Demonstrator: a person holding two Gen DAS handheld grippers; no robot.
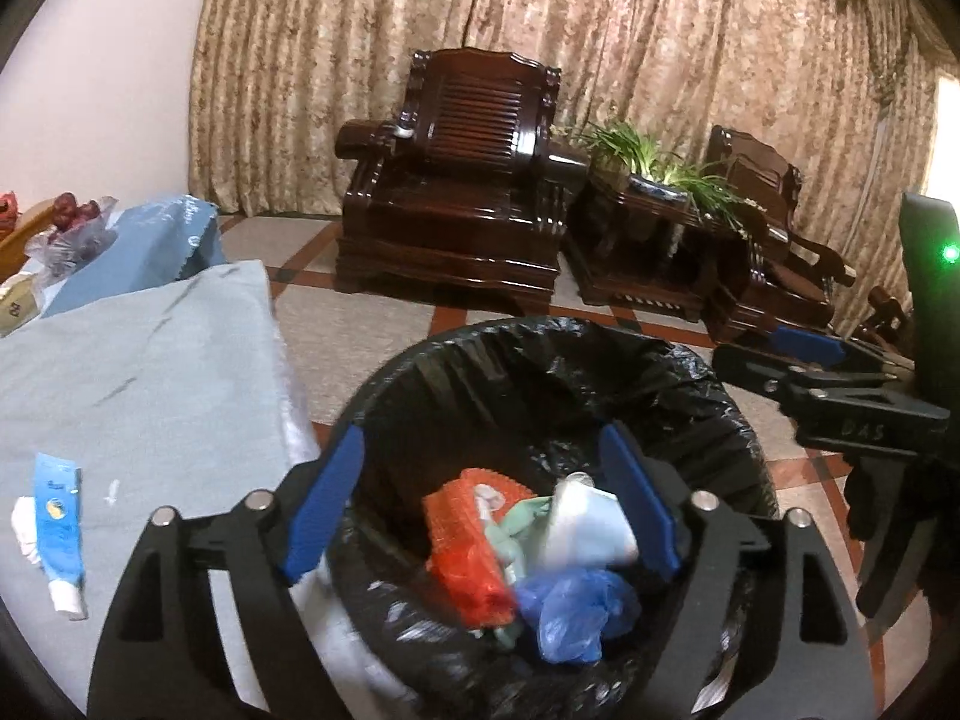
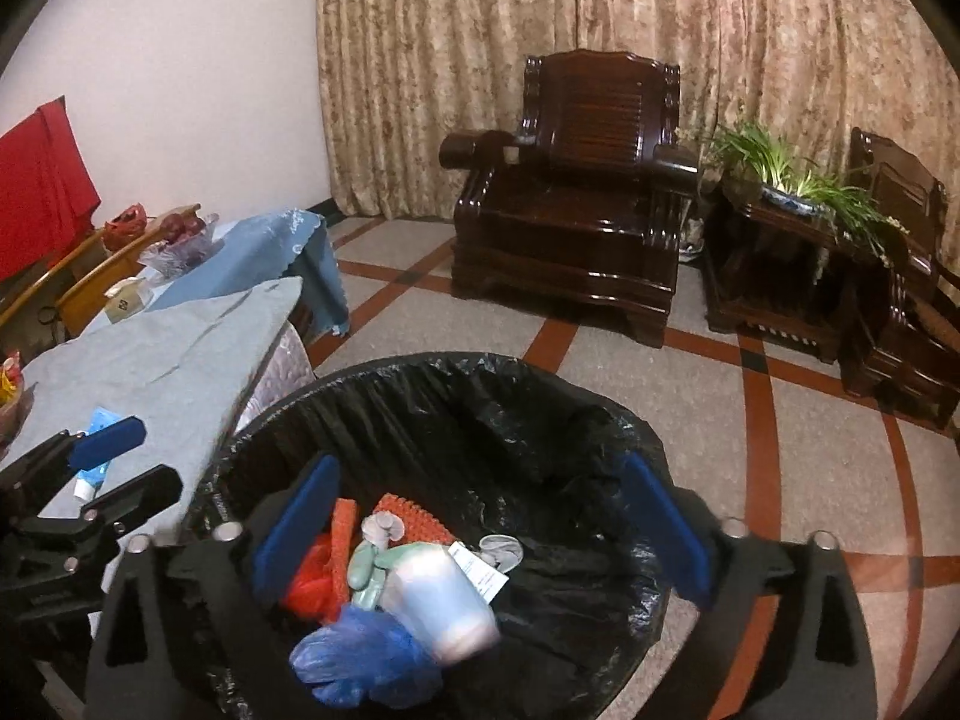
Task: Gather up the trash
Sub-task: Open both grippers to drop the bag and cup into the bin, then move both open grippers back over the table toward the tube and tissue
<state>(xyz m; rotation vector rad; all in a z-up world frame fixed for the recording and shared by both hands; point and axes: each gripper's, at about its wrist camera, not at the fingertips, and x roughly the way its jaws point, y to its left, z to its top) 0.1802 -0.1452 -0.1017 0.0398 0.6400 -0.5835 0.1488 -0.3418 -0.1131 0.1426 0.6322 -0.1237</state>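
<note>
Lined trash bin (image 1: 540,396) beside a grey-covered table (image 1: 150,372), seen from both wrist cameras. The bin's black liner is thin, slack film; it would crumple under any pinch and is best left alone. Already in the bin, largest to smallest: a white plastic wrapper (image 2: 441,600), a blue plastic bag (image 2: 360,654), an orange-red mesh piece (image 1: 462,546) and a pale green scrap (image 1: 510,534), all apparently light, soft and easily compressed.

The remaining item is a blue-and-white tube (image 1: 57,534) lying flat on the table cloth, with a white crumpled scrap (image 1: 24,531) touching its left side. The tube looks light, semi-flattened and smooth, so possibly slippery; a grip across its flat mid-body, not the stiff cap end, seems safest.

The left gripper (image 1: 480,510) hangs over the bin, jaws spread wide and empty; the tube lies at about 9 o'clock from them, outside the gap. The right gripper (image 2: 480,534) also hangs above the bin, jaws spread, holding nothing; the tube (image 2: 96,450) sits at its 10 o'clock, partly hidden behind the left gripper.
</note>
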